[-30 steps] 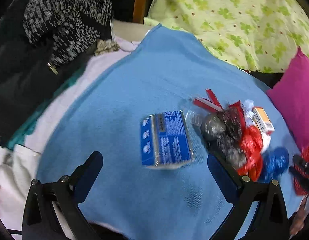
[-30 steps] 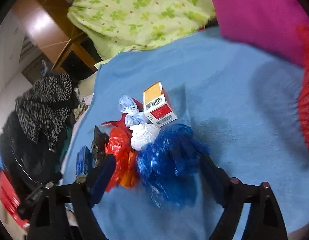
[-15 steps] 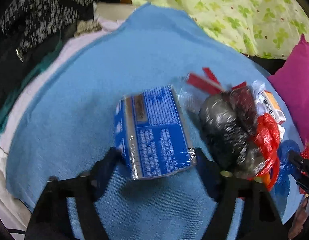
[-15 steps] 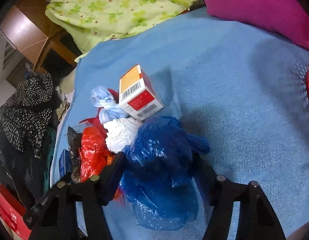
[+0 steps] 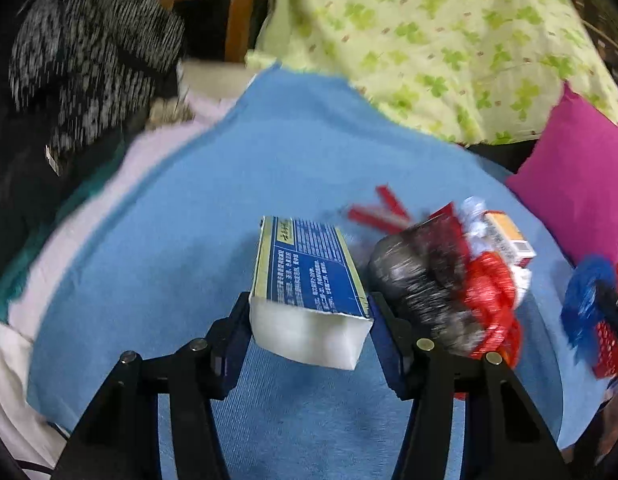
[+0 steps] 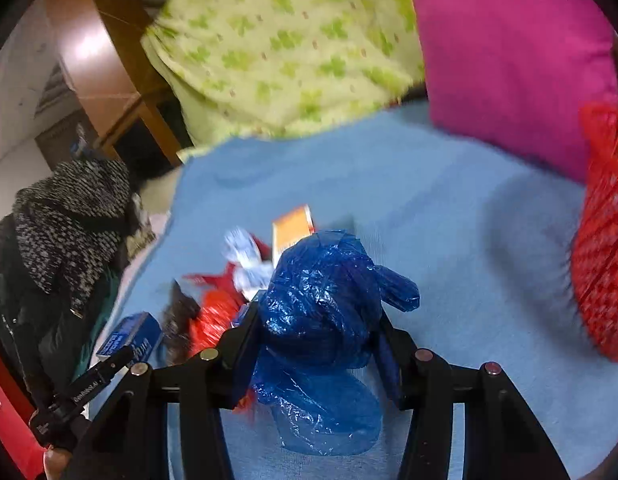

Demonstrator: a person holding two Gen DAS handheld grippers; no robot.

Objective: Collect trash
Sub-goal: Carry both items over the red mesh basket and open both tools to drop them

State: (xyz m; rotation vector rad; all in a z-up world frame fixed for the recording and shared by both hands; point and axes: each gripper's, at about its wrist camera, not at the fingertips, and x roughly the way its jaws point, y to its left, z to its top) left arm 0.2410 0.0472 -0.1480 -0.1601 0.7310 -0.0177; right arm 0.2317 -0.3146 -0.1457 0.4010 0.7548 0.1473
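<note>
Both grippers have something between their jaws right now. The left gripper (image 5: 309,312) has its jaws closing on the flat blue cardboard box with white printed text (image 5: 309,276); the pads look like they touch both long sides, about half open. The box sits tilted with its near white end raised off the light blue fleece blanket (image 5: 229,184), just left of the trash heap. The right gripper (image 6: 315,332) has its jaws closing too, squeezing the crumpled dark blue plastic bag (image 6: 321,300), which sits at the near right edge of the same heap.

What could go wrong: the box is held near one end only, so it could pivot or slide out if the squeeze stays light. The blue bag is soft and slippery, and its loose tail (image 6: 325,420) hangs below the pads, so it might slump through or drag neighbouring scraps along. The red plastic bag (image 6: 213,320) lies right against it.

Hard to see: both views are motion-blurred, so the heap is mush. I can make out a dark shiny wad (image 5: 413,280), a small orange and white carton (image 5: 509,236) and some white scraps, not much more. The red mesh thing (image 6: 601,240) right of the heap is cut off by the frame edge, maybe the collection bag, can't tell.
</note>
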